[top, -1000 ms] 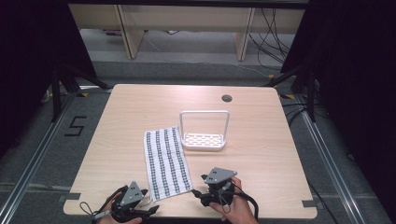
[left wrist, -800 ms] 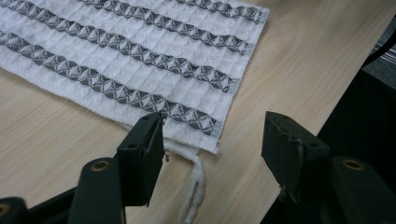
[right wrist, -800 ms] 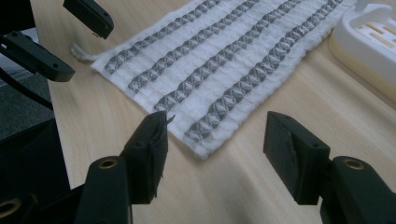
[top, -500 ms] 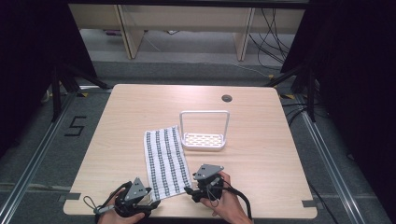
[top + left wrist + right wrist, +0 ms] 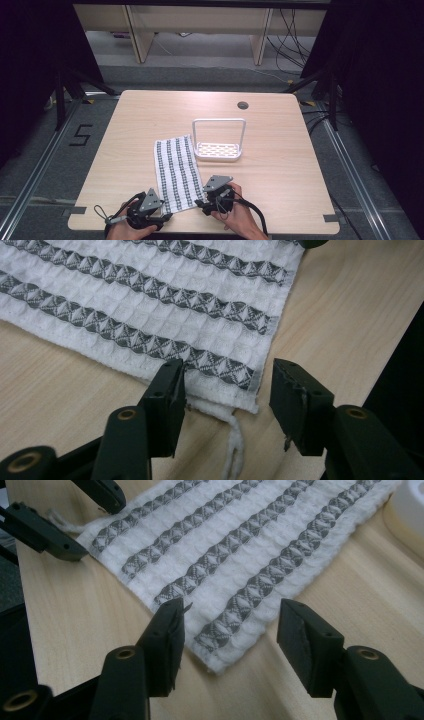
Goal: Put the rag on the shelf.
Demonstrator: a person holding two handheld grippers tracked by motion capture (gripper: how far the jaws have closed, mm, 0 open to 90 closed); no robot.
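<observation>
A white towel (image 5: 177, 172) with grey patterned stripes lies flat on the wooden table (image 5: 280, 180), one short end near the front edge. My left gripper (image 5: 165, 216) sits at the towel's near left corner. In the left gripper view, the left gripper (image 5: 227, 400) has that corner and a loose thread between its jaws, and the pads do not press on the towel (image 5: 150, 305). My right gripper (image 5: 201, 203) is at the near right corner. In the right gripper view, the right gripper (image 5: 230, 640) straddles the towel (image 5: 240, 555) edge without gripping. Both pairs of jaws have just been closing.
A white perforated tray with an upright frame handle (image 5: 219, 140) stands just beyond the towel's right side. A round cable hole (image 5: 243, 105) lies near the table's back edge. The table's front edge runs right under both hands.
My right gripper has moved left up to the towel's near right corner. The left gripper has stayed at the near left corner.
</observation>
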